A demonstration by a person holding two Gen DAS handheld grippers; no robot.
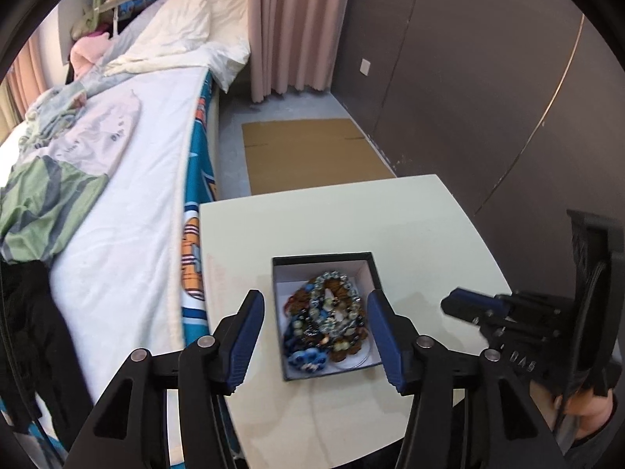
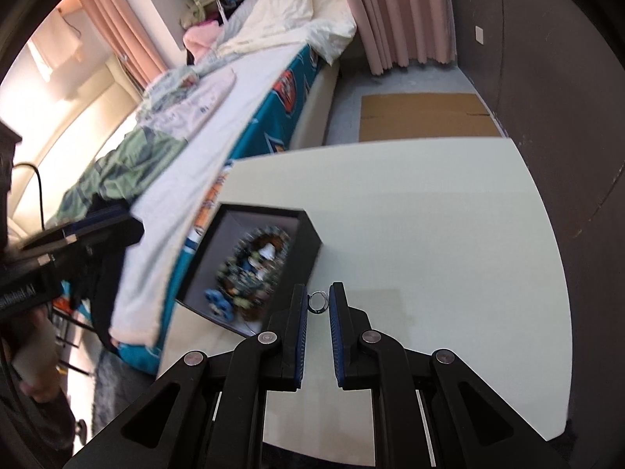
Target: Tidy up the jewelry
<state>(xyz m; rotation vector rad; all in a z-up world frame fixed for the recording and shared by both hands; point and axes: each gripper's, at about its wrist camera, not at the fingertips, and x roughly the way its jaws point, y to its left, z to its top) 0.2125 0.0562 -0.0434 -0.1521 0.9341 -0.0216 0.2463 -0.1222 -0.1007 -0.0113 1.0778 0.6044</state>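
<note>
A black box with a white lining (image 1: 281, 312) stands on the white table (image 1: 351, 215) and holds a heap of beaded bracelets (image 1: 328, 320). My left gripper (image 1: 316, 312) is open and hovers over the box, one finger at each side. My right gripper (image 2: 317, 303) is shut on a small silver ring (image 2: 317, 301), held between the fingertips just right of the box (image 2: 308, 242). The right gripper also shows in the left wrist view (image 1: 468, 306), to the right of the box. The bracelets (image 2: 254, 269) are blurred in the right wrist view.
A bed (image 1: 129, 179) with white sheets and clothes runs along the table's left edge. A flat piece of cardboard (image 1: 312, 152) lies on the floor beyond the table. A dark wall (image 1: 488, 78) stands to the right, pink curtains (image 1: 289, 27) behind.
</note>
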